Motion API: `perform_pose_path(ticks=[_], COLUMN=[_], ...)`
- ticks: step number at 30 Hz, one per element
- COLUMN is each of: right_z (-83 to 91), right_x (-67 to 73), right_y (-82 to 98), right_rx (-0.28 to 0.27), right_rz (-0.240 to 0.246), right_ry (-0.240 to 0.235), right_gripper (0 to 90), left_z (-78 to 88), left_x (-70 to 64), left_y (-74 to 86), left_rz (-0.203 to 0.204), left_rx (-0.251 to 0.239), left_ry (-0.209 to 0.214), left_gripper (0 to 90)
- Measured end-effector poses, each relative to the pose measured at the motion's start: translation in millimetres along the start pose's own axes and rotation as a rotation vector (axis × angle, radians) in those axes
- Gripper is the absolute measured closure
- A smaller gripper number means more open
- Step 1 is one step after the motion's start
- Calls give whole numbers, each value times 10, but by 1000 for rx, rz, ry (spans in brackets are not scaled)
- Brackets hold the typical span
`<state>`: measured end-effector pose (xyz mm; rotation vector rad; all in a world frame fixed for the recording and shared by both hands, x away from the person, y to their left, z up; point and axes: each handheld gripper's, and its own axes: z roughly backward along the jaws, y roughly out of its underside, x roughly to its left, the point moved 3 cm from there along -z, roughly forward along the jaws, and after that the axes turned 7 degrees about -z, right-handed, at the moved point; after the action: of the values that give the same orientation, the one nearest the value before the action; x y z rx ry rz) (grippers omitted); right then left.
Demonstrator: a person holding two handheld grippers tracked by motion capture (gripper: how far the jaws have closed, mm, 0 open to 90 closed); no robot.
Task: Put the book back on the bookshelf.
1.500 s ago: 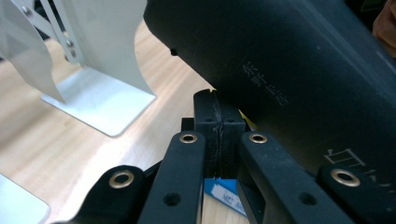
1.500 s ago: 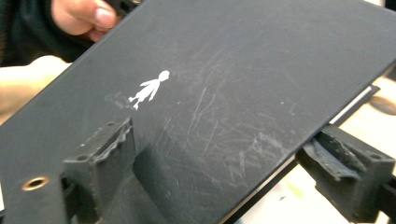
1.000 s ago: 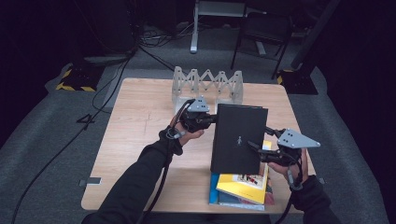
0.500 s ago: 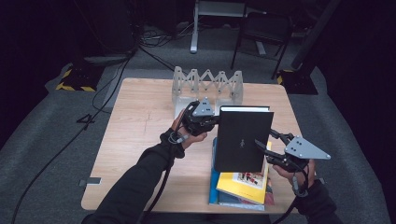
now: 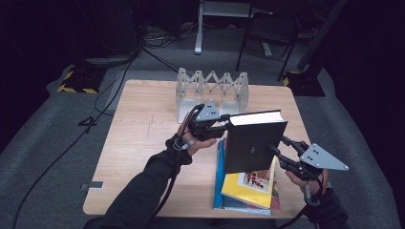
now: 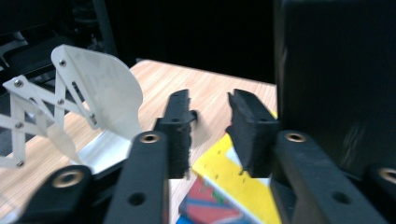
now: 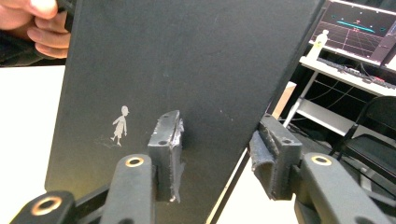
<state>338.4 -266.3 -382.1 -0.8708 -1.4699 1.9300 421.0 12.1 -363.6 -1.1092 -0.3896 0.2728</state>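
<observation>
a big black book stands almost straight up in the air over the right side of the table. it is above a small pile of books lying flat near the front edge. the top book in the pile is yellow, and a blue one sticks out under it on the left.

the right gripper is at the book's lower right edge. in the right gripper view its two jaws sit one on each side of that edge, with the cover in between. one pad seems to lie on the cover, but the other looks a bit apart from it, so i cannot tell if it is squeezing the book or only cupping it.

the left gripper is at the top left corner of the book. in the left gripper view its jaws are spread apart with nothing between them, and the black book is just beside them on the right. it looks let go.

behind, near the far edge, is a white folding rack with zigzag sides. its slots look empty. nobody told me the job, but i guess the books go from the pile into that rack. if so, this is the first book, lifted but not put in yet, and the pile is left to do.

there are no words i can read. the black cover has a tiny silver figure of a walking child. the yellow book has a colourful picture, too small to make out.
</observation>
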Motion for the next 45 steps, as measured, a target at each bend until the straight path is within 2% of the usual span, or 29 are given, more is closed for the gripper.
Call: perform_pose_path(ticks=[5,7,13,17,21,25,28,32,34,37,42,45], right_z=[35,40,59,77,86,88,94,100,109,118,127,139], right_x=[13,20,33,43,46,51,65,69,78,88,99,104], right_y=[11,14,16,21,25,30,40,47,51,61,70,74], right_rx=[-7,-10,-13,-13,-15,-13,-7,-7,-8,-5,-9,-10], right_rz=[2,4,3,3,1,2,3,5,11,13,20,18], right_ry=[-1,2,1,1,-1,1,1,0,1,-1,-4,-4], right_gripper=[568,569,580,585,587,587,586,587,587,590,591,593], left_z=[60,89,119,126,122,114,90,15,-49,-128,-170,-165], left_x=[-56,-95,-207,-300,-400,-523,-603,-675,-710,-752,-736,-706], left_y=[126,196,408,527,651,759,790,751,705,629,514,460], left_rz=[-27,-23,-53,-40,-21,-32,-25,-23,-29,-13,5,21], left_rx=[35,46,116,126,138,171,171,156,139,93,49,27], left_ry=[-7,13,40,74,104,125,149,155,142,139,123,121], left_gripper=[593,573,538,509,429,346,311,304,311,330,359,410])
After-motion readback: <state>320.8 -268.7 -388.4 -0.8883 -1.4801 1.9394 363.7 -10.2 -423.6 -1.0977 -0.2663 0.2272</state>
